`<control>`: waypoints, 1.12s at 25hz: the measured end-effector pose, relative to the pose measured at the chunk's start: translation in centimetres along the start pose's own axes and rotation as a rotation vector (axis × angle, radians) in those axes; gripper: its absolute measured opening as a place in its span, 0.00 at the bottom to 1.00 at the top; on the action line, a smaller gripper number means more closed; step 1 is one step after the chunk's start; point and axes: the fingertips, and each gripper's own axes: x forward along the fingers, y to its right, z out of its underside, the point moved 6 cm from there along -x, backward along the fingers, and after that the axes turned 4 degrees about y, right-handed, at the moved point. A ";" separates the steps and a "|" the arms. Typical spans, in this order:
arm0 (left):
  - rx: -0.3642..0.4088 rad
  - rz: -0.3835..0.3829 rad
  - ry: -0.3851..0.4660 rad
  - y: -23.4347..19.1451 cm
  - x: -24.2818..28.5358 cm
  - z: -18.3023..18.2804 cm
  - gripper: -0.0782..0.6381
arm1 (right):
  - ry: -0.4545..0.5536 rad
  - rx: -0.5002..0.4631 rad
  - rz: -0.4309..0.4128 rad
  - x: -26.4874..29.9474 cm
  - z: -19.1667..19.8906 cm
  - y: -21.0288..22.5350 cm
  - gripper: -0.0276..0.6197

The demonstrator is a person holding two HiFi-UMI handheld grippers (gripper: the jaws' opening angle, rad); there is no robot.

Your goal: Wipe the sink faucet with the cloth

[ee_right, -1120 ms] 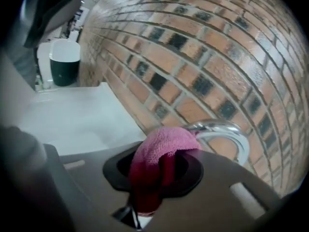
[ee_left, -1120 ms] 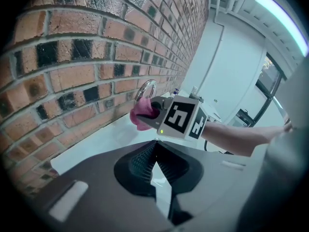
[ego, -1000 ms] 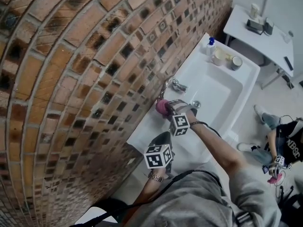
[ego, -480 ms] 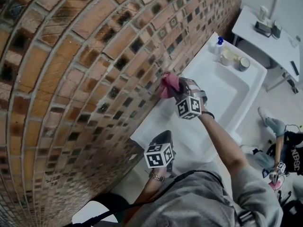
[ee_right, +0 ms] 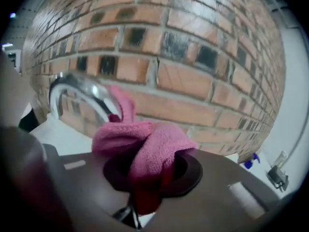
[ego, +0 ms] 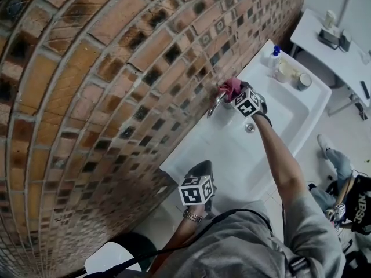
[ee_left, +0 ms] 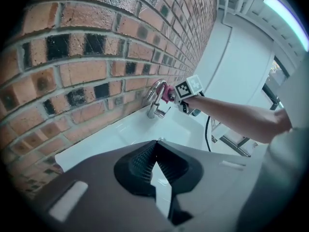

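My right gripper (ego: 236, 95) is shut on a pink cloth (ego: 232, 86), and the cloth lies against the curved top of the chrome faucet (ego: 215, 103). From the right gripper view the bunched cloth (ee_right: 145, 144) touches the faucet's arch (ee_right: 82, 93) close to the brick wall. In the left gripper view the faucet (ee_left: 155, 100) and the cloth (ee_left: 167, 93) appear far off, with the right gripper (ee_left: 176, 92) at them. My left gripper (ego: 199, 181) stays low by the sink's near end, shut with nothing in it (ee_left: 155, 164).
The white sink (ego: 232, 155) runs along the brick wall (ego: 87, 86), with its drain (ego: 250, 127) in the basin. A blue-capped bottle (ego: 271, 57) and round containers (ego: 302, 81) stand at the far end. A white table (ego: 336, 45) lies beyond. A person sits on the floor at right (ego: 339, 178).
My right gripper carried the pink cloth from low by the faucet's base, up along the wall, and onto the top of the spout. The left gripper stayed put.
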 end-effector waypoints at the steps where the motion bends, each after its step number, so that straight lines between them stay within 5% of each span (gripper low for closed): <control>1: 0.003 0.002 -0.004 0.1 0.1 0.0 0.13 | -0.044 -0.021 -0.047 1.0 1.4 -0.3 0.15; 4: 0.009 0.004 -0.011 0.3 0.6 -0.1 0.13 | -0.084 -0.049 -0.151 2.6 4.1 -0.8 0.14; 9: 0.010 -0.002 -0.009 0.4 0.7 -0.6 0.13 | -0.206 0.045 -0.234 2.9 8.5 -1.0 0.14; 12: 0.011 0.000 -0.004 0.7 0.7 -0.8 0.13 | -0.186 0.089 -0.157 2.2 9.2 -0.9 0.14; 17: 0.004 -0.004 0.004 0.7 0.2 -0.6 0.13 | -0.173 0.453 0.031 -0.1 12.6 0.4 0.14; 20: -0.011 -0.012 0.005 0.4 -0.2 -0.2 0.13 | -0.126 0.697 0.008 -2.2 14.9 -1.6 0.14; 28: 0.011 0.028 -0.010 1.6 0.6 0.3 0.13 | -0.127 0.521 0.008 -4.4 13.1 -7.8 0.14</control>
